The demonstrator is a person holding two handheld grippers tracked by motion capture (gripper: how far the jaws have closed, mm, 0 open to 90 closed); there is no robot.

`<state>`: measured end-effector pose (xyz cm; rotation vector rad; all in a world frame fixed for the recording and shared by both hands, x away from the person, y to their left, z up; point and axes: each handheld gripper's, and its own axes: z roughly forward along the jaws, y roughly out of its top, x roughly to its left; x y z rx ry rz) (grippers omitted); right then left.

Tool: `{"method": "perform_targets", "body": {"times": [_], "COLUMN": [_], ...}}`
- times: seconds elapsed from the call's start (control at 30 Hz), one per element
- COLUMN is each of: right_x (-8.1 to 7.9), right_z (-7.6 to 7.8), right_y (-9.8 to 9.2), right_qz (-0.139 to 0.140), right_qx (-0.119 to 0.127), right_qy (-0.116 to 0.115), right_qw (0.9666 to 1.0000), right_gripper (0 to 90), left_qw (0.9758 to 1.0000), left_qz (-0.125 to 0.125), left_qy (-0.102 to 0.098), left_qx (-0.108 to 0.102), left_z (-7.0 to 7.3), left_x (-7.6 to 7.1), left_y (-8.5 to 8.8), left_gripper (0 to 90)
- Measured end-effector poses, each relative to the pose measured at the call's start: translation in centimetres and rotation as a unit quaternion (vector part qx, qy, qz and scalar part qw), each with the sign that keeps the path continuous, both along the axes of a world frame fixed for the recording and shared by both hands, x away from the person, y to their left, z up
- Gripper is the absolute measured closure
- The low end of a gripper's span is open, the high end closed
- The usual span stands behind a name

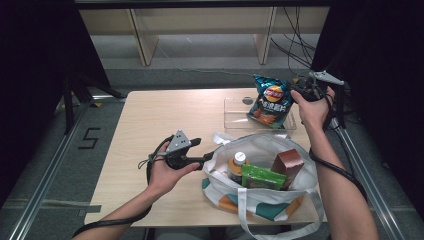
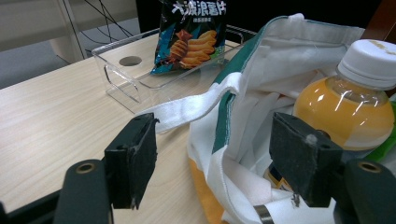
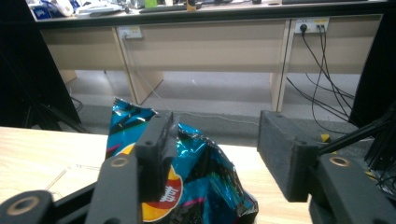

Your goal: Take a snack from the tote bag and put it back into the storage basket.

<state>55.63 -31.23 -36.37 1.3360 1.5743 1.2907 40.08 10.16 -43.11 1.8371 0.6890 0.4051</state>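
Left to right: the left gripper (image 1: 207, 159), jaws apart, straddles the rim of the tote bag (image 1: 260, 200), not clamped. In the clear tray (image 1: 235, 120) stands the chip bag (image 1: 272, 102); the right gripper (image 1: 296, 92), jaws parted, has apparently released it. Unpacking step; next move probably calls for reaching the orange juice bottle (image 1: 238, 166).

Both forearms are bare, with no sleeves. Each hand carries a black gripper: the left gripper (image 1: 200, 150) and right gripper (image 1: 295, 90) are topped by grey three-cornered plates and trail black cables. Their black fingers (image 2: 133, 158) are blocky, scuffed pads with brass-ringed holes behind.
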Motion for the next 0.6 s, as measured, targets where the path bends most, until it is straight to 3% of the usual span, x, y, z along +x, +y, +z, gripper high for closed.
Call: {"method": "perform_targets", "body": {"times": [0.17,0.2,0.33,0.43,0.5,0.53,0.6], "right_x": [-0.8,-1.0,-1.9,-2.6,-2.7,-3.1,-3.5], "right_z": [0.5,0.5,0.7,0.9,0.8,0.8,0.9], "right_y": [-0.4,-0.3,-0.6,-0.7,-0.9,-0.8,-0.9], "right_qz": [-0.002,-0.002,0.002,0.003,0.012,0.008,0.018], "right_qx": [-0.006,0.01,0.008,0.009,0.002,0.005,0.011], "right_qy": [0.001,0.003,0.001,0.012,0.003,0.015,0.016], "right_qw": [1.0,0.9999,1.0,0.9999,0.9999,0.9999,0.9997], "right_gripper": [41.0,40.8,40.1,40.1,40.6,41.3,42.0], "left_qw": [1.0,1.0,1.0,1.0,1.0,1.0,1.0], "left_qz": [0.001,0.001,0.001,0.001,0.001,0.002,0.0], "left_qy": [0.001,0.001,0.001,0.0,0.0,0.0,0.001], "left_qx": [0.001,0.0,-0.004,-0.002,-0.001,-0.001,-0.005], "left_z": [0.0,0.0,0.0,0.0,0.0,0.0,0.0], "left_x": [0.0,0.0,-0.1,-0.1,-0.1,-0.1,-0.1], "left_y": [0.0,0.0,0.0,0.0,0.0,0.0,0.0], "left_gripper": [31.7,31.7,32.1,32.1,32.1,32.0,32.1]}}
